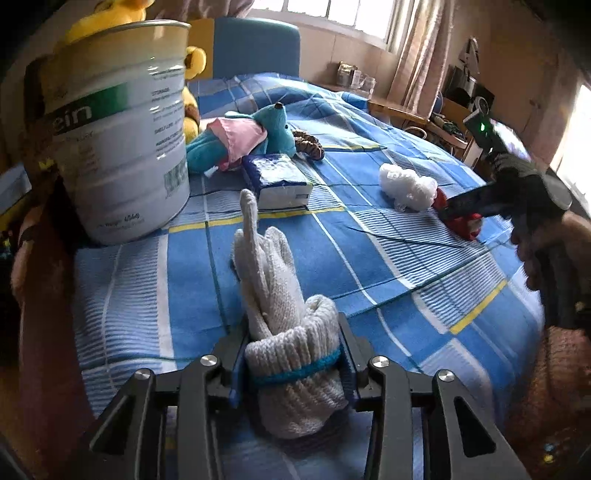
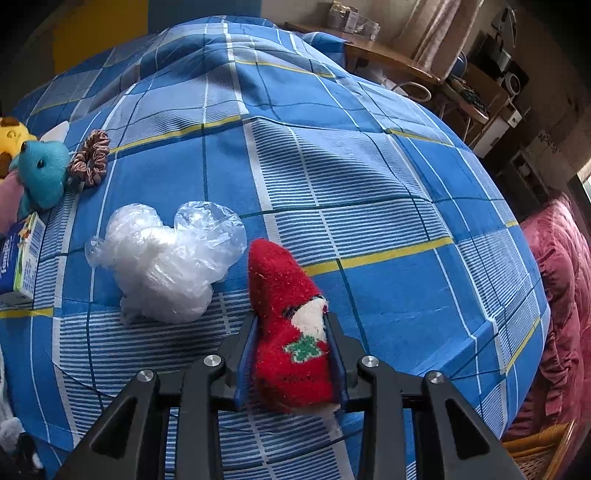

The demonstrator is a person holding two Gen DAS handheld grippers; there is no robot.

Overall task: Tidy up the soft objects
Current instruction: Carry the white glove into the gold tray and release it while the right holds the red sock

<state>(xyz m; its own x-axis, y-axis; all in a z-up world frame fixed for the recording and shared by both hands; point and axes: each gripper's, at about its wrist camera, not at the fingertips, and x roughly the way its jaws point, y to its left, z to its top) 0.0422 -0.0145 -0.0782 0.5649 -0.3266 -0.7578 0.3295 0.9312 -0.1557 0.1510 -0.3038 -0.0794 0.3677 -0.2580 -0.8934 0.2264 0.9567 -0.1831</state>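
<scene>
Your left gripper (image 1: 293,363) has its fingers clamped on the white knitted glove with a teal cuff band (image 1: 286,325) over the blue checked bed (image 1: 388,273); a tall white tin (image 1: 122,136) hides most of the yellow plush (image 1: 110,14).

Your right gripper (image 2: 291,354) pinches the red fuzzy sock (image 2: 291,332), its bottom end cut off, just beside the crumpled clear plastic bag (image 2: 166,258).

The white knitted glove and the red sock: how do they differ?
The white knitted glove is pale cream with one teal band at its cuff; the red sock is fuzzy and bright red, with a white and green pattern. The glove is bunched, one finger sticking up; the sock tapers to a single rounded tip. The glove sits in the left gripper, the sock in the right gripper. Both are soft knits, each pinched between blue pads over the checked bedspread.
</scene>
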